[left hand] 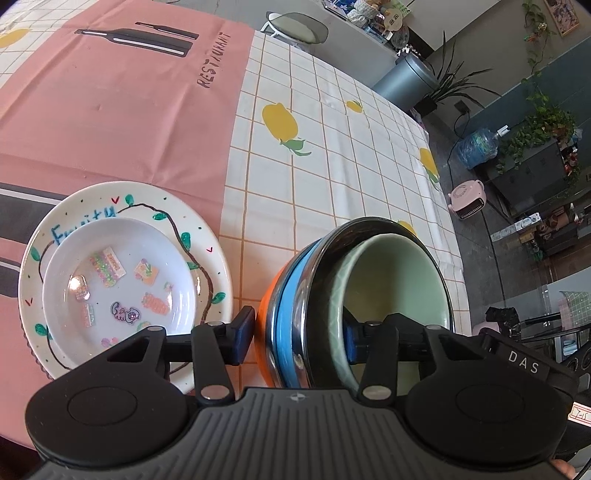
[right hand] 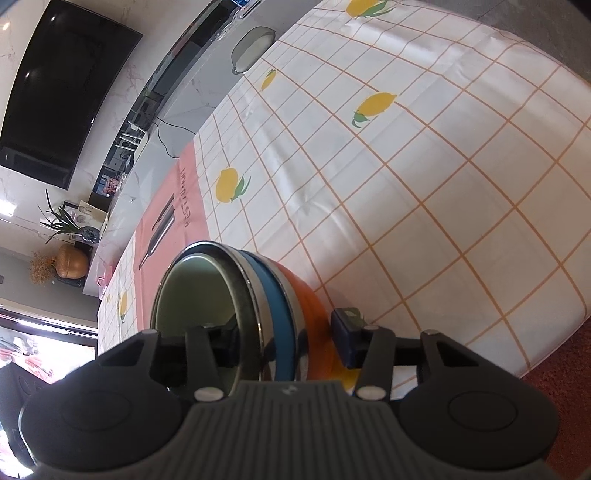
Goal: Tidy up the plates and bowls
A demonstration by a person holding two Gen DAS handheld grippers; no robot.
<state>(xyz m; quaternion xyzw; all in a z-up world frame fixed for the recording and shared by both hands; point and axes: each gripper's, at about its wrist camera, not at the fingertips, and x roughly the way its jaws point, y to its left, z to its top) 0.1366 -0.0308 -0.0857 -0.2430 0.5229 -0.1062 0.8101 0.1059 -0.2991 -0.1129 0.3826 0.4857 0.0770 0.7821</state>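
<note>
A nested stack of bowls [left hand: 291, 325], orange outside, then blue with a steel rim, with a pale green bowl [left hand: 391, 269] innermost, is tilted on its side over the table. My left gripper [left hand: 299, 339] straddles its wall, one finger outside, one inside the green bowl, shut on it. In the right wrist view my right gripper [right hand: 288, 343] grips the same bowl stack [right hand: 291, 302] from the opposite side. To the left, a small white sticker plate [left hand: 118, 280] sits on a larger painted plate [left hand: 207, 236].
The table wears a white checked lemon cloth [left hand: 332, 155] with a pink mat [left hand: 110, 110]. A covered dish [left hand: 295, 27] stands at the far edge. The table edge and floor with a pink heater [left hand: 467, 199] lie to the right.
</note>
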